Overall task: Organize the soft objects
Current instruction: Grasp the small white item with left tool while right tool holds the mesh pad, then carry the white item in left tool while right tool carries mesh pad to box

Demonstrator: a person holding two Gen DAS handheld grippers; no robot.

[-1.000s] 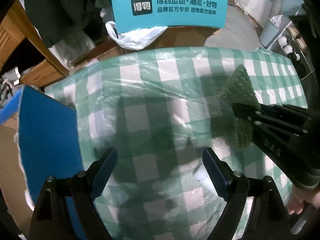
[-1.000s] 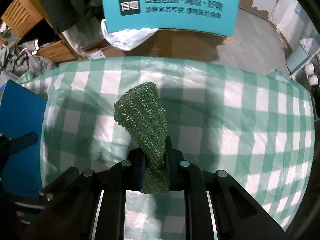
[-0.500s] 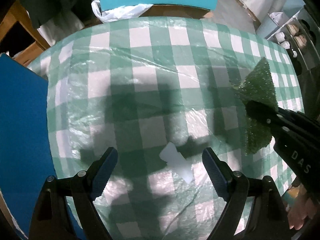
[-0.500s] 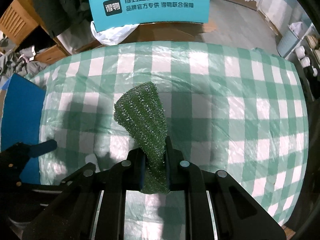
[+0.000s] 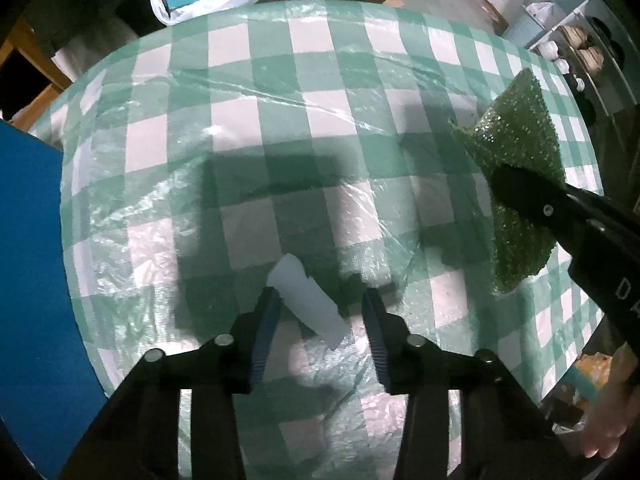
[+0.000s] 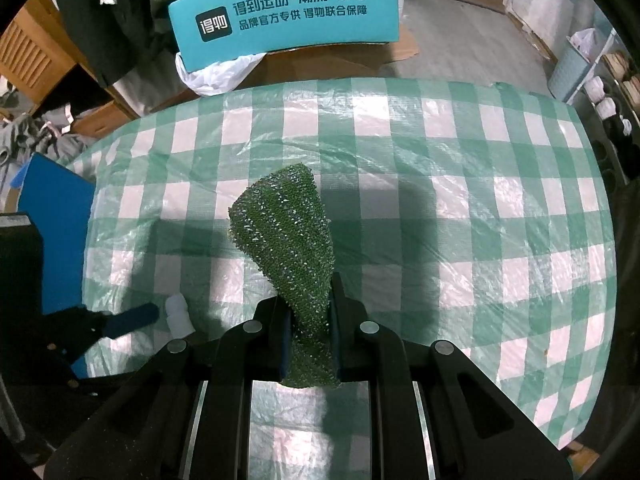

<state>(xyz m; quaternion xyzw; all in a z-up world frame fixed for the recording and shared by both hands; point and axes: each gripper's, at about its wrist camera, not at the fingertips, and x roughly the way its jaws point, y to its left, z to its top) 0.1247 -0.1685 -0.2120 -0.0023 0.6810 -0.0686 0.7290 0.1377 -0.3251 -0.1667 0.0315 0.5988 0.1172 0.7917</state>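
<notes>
left wrist view: the left gripper points down at a table covered by a green-and-white checked cloth under clear plastic film. its jaws are closing and stand fairly narrow, with a small white soft piece lying on the cloth between the blue-padded fingers; the pads do not yet press on it, and the piece lies slantwise, one end nearer the left finger. at the right of this view the right gripper reaches in from the lower right, clamped on a green scouring pad, which fans out beyond and below the black finger and hangs above the cloth. a part of the person's hand shows at the lower right edge.

right wrist view: the right gripper is closed tight on the green scouring pad, whose free end rises twisted in front of the fingers, clear of the checked cloth. at the lower left the left gripper appears with the white soft piece at its blue fingertip. a blue panel lies at the table's left edge, and a teal box with white lettering stands beyond the far edge, over a white plastic bag.
</notes>
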